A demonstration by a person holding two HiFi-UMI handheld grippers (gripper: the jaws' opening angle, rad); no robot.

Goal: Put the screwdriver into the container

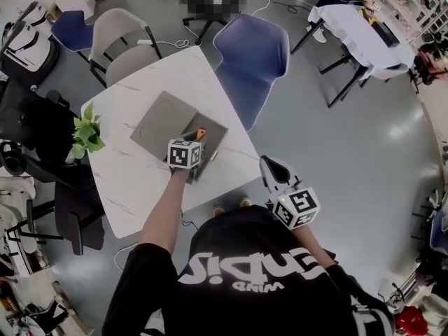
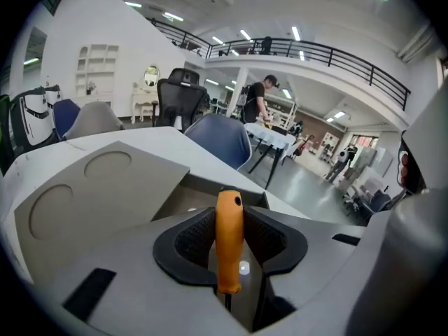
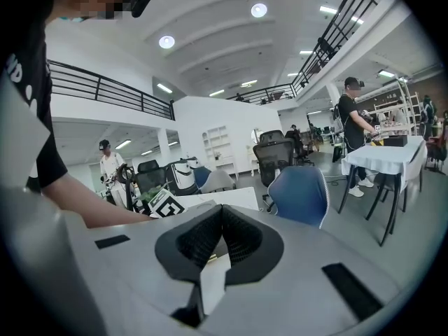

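Shirt print: black shirt (image 1: pixel 266 285), white lettering upside down; small word reads "WIND", large word not legible.
Right gripper (image 3: pixel 221 238): jaws pressed together, nothing between them; held off the surface.
Left gripper (image 2: pixel 229 247): jaws clamped on the screwdriver handle.
Screwdriver (image 2: pixel 229 222): orange handle, hole near its far end, dark shaft; above the container.
Container (image 2: pixel 210 191): grey, lid back, on white surface (image 1: pixel 133 187).
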